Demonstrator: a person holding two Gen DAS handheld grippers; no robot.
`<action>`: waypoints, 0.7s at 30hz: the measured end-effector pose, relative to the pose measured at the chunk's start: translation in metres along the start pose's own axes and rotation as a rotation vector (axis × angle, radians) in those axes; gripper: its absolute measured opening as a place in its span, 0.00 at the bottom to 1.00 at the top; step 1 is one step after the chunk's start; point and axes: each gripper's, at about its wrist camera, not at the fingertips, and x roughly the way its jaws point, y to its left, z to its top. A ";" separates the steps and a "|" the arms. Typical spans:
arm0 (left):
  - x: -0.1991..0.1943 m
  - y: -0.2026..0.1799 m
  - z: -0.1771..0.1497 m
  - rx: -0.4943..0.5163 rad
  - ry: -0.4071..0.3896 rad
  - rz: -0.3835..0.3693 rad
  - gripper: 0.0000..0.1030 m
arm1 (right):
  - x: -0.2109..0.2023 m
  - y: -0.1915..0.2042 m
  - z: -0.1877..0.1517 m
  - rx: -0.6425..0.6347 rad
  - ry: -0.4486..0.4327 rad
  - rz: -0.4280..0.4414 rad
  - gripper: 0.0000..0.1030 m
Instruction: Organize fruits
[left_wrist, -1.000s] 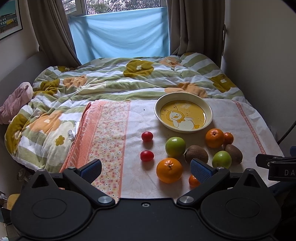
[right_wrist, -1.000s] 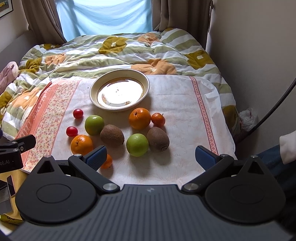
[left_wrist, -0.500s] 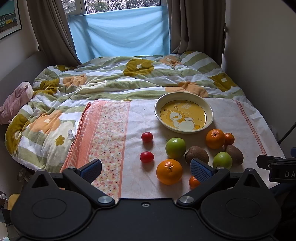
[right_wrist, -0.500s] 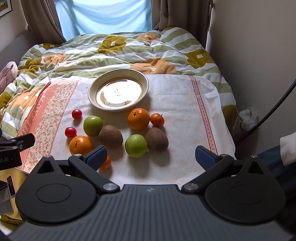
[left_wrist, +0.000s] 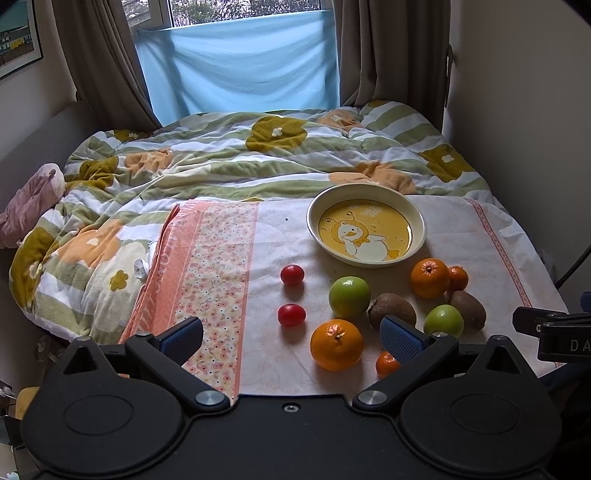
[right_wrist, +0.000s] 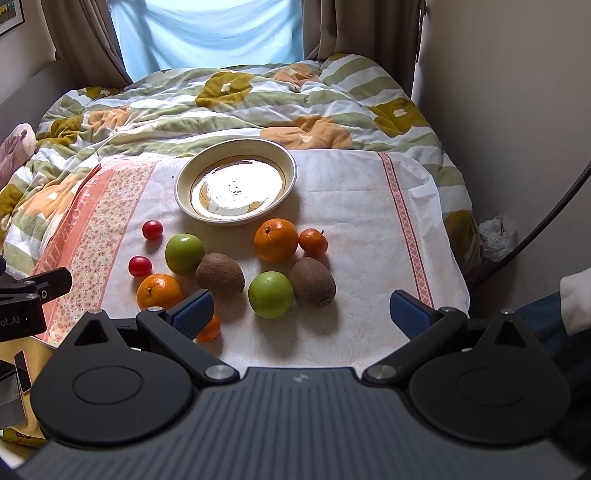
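Fruit lies on a cloth in front of an empty yellow duck plate (left_wrist: 419, 221) (right_wrist: 288, 166). There are two red tomatoes (left_wrist: 291, 274) (right_wrist: 152, 229), two green apples (left_wrist: 349, 296) (right_wrist: 270, 294), two kiwis (left_wrist: 391, 308) (right_wrist: 312, 282), two oranges (left_wrist: 336, 344) (right_wrist: 275, 239) and two small tangerines (left_wrist: 458, 277) (right_wrist: 313, 242). My left gripper (left_wrist: 291, 336) is open and empty, near the front orange. My right gripper (right_wrist: 301, 310) is open and empty, just before a green apple and kiwi.
The cloth (left_wrist: 221, 258) lies on a bed with a flowered quilt (left_wrist: 221, 162). A wall (right_wrist: 517, 110) stands at the right, with a cable (right_wrist: 535, 236) and a plastic bag (right_wrist: 496, 236) beside the bed. A pink soft item (left_wrist: 29, 199) lies at the left.
Both grippers have eased slightly forward and tilted; the fruit sits a little lower in the right view. Nothing was taken hold of or moved.
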 end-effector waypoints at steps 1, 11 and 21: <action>0.000 -0.001 0.000 -0.001 0.000 0.001 1.00 | 0.001 -0.001 0.000 0.000 0.000 -0.001 1.00; 0.002 -0.003 0.002 0.000 0.001 0.005 1.00 | 0.002 -0.001 0.001 0.000 0.003 0.005 1.00; 0.002 -0.002 0.002 0.000 0.001 0.006 1.00 | 0.002 -0.002 0.002 -0.002 0.005 0.010 1.00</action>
